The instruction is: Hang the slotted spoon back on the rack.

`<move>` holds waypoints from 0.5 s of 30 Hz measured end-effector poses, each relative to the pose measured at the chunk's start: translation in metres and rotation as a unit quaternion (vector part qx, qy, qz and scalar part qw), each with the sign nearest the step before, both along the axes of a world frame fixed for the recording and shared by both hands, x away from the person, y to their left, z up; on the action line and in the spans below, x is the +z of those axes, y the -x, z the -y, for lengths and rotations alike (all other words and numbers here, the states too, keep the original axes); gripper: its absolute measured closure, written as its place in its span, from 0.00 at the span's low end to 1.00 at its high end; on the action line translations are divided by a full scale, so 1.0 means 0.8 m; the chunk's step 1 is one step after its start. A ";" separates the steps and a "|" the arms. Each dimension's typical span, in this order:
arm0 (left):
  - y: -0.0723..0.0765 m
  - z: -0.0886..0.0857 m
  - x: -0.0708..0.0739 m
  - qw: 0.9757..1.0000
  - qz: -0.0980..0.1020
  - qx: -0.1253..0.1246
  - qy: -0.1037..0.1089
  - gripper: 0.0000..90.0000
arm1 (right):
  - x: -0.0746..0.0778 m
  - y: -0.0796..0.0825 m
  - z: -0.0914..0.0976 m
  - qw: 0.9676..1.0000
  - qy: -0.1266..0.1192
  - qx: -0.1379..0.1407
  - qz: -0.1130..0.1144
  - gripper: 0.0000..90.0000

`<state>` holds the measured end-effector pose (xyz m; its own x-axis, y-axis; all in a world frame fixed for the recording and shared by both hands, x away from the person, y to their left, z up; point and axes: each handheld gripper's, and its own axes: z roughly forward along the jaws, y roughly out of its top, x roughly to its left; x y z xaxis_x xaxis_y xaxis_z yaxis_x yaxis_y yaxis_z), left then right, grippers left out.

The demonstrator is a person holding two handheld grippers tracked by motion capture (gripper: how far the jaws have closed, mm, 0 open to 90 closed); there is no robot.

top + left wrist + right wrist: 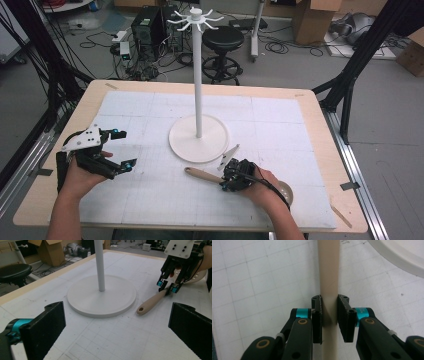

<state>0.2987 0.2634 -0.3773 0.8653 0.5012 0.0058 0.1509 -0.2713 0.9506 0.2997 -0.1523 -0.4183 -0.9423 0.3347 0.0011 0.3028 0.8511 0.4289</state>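
Between the stand's round base and the near edge of the table lies the wooden spoon (pixel 202 175), flat on the gridded mat, its long axis running roughly across the table: the handle end with the hanging hole points toward the person's left, and the bowl sits under the right hand at the right. The right gripper (pixel 329 315) comes down on the handle from above, and its fingers (pixel 317 315) stand one on each side of the shaft, square across it, pressed shut on the wood partway along its length. So the spoon's axis runs straight out ahead between the fingers, away from the hand. The white stand (pixel 198 132) rises just beyond the spoon, its base near the handle but apart from it, with the hooks at the top of the pole well above. The left gripper (pixel 122 149) hovers well off to the left, its fingers spread wide and holding nothing. The right hand is plainly the nearer one; any lift toward the hooks would likely carry the holed end first.
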 end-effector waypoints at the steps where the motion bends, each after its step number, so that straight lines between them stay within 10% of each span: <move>1: 0.000 0.000 0.000 1.000 0.001 -0.001 0.002 0.02 | 0.001 0.001 0.002 1.000 -0.001 0.000 0.001 0.84; 15: 0.002 -0.006 0.004 1.000 0.006 0.003 0.010 0.02 | 0.068 0.012 0.052 0.989 -0.140 -0.028 0.043 0.84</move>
